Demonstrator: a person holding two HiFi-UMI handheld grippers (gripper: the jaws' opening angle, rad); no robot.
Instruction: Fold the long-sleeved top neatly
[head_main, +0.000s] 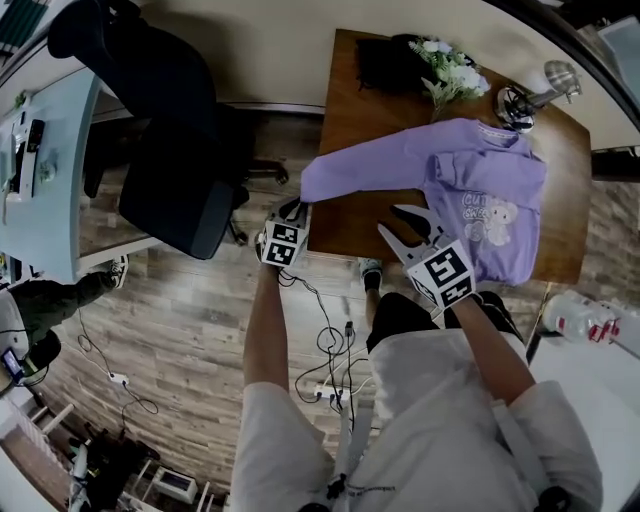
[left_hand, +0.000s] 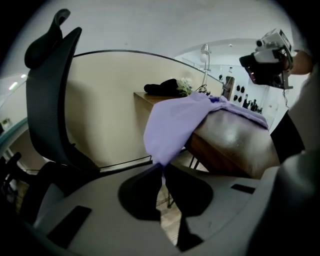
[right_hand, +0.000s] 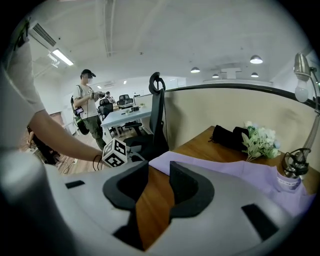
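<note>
Now, my left gripper (left_hand: 161, 169) has its jaws drawn almost together, and the cuff end of the lilac sleeve (left_hand: 175, 122) is caught between their tips. Only the left gripper view tells me that. From the head view the gripper's body and its marker cube (head_main: 283, 243) cover the pinch. Above the jaws the sleeve climbs out of the grip and drapes over the corner of the wooden table (left_hand: 235, 142).

My right gripper (right_hand: 159, 170) stands with its jaws apart and nothing between them. Through the gap I see bare tabletop, with the sleeve's edge lying just beyond the tips.

The head view alone gives me the layout. The long-sleeved top (head_main: 485, 185) lies face up on the right part of the table, a pale printed figure on its chest. One sleeve is stretched left to the table edge, where the left gripper holds it. The right gripper hovers over the near edge, just beside the body of the top.

Farther out, a black office chair (head_main: 170, 150) stands left of the table. The left gripper view shows it looming close. White flowers (head_main: 452, 68) and a black pouch (head_main: 385, 60) sit at the table's far end. Only the right gripper view shows a person (right_hand: 87, 107) standing far back in the room. Only the head view shows cables (head_main: 320, 350) on the plank floor.
</note>
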